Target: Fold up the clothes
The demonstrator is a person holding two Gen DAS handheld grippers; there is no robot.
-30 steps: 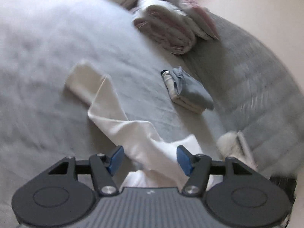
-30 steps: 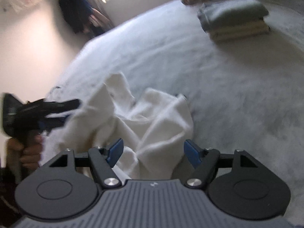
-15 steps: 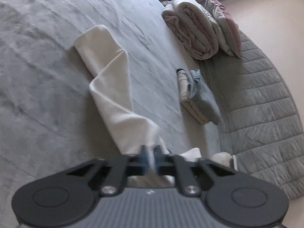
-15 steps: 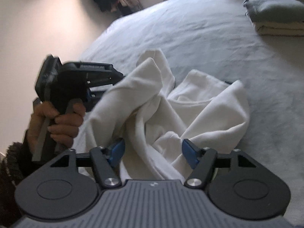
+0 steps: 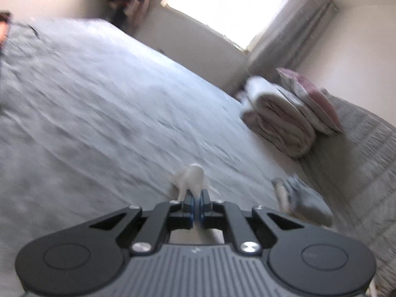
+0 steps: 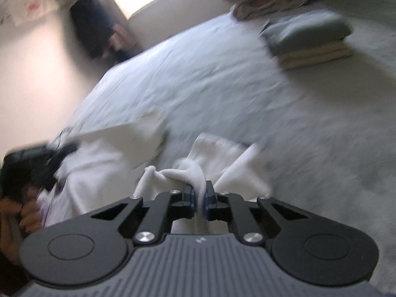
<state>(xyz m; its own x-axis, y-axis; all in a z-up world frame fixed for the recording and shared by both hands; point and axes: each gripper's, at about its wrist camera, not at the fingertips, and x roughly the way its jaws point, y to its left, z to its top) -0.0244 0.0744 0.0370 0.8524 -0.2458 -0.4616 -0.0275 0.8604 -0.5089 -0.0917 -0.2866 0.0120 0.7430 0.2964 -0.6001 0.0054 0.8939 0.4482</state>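
Note:
A white garment (image 6: 116, 153) lies crumpled on the grey bed (image 6: 222, 81). My right gripper (image 6: 198, 195) is shut on a bunched fold of it, cloth bulging above the blue pads. In the left wrist view my left gripper (image 5: 194, 199) is shut on another part of the white garment (image 5: 191, 175), a small tuft poking out past the fingertips. The left gripper also appears as a dark blurred shape (image 6: 37, 163) at the left of the right wrist view, held by a hand (image 6: 27, 212), with the garment stretched from it.
A folded grey-and-cream stack (image 6: 307, 39) sits on the far side of the bed, also seen as folded clothes (image 5: 297, 198). A rolled pink-white quilt (image 5: 279, 121) and a pillow (image 5: 309, 99) lie by the grey padded headboard (image 5: 366, 153). A bright window (image 5: 227, 5) is behind.
Both grippers have shut on the white garment. The left one closed first, then rose and tipped up toward the window. The right one closed in the last half second.

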